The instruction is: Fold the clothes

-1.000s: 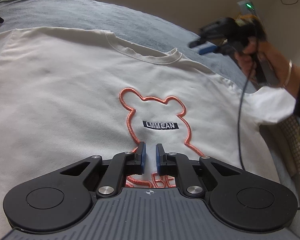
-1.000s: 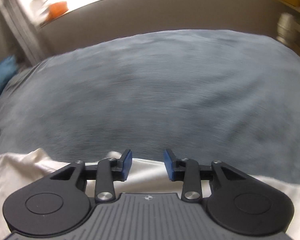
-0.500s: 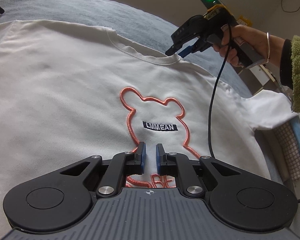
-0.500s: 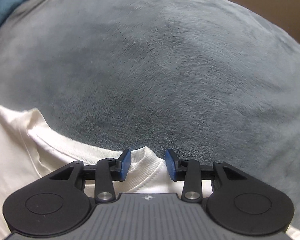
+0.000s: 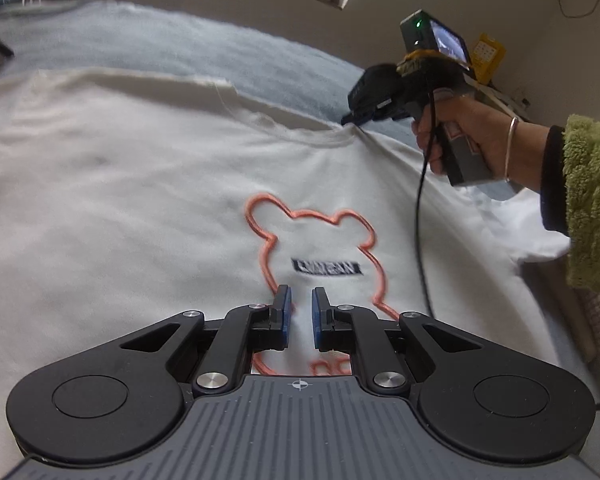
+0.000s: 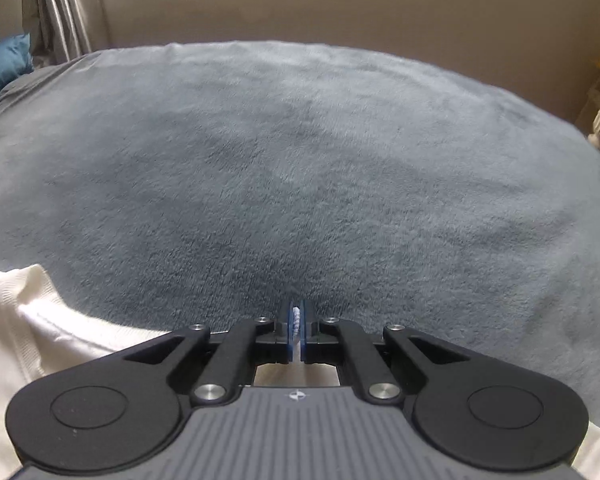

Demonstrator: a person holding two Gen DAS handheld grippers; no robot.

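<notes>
1. Right gripper (image 6: 298, 330) has just snapped its jaws together, and a bit of the white collar (image 6: 297, 316) is pinched between the blue pads.
2. Left gripper (image 5: 299, 318) hangs over the bear drawing (image 5: 320, 248) with its jaws a little apart and nothing in them.
3. The white shirt (image 5: 120, 208) lies flat, front up, on the grey blanket (image 6: 300, 168).
4. A hand (image 5: 472, 136) in a fuzzy green sleeve (image 5: 588, 200) holds the right gripper at the neck of the shirt.
</notes>
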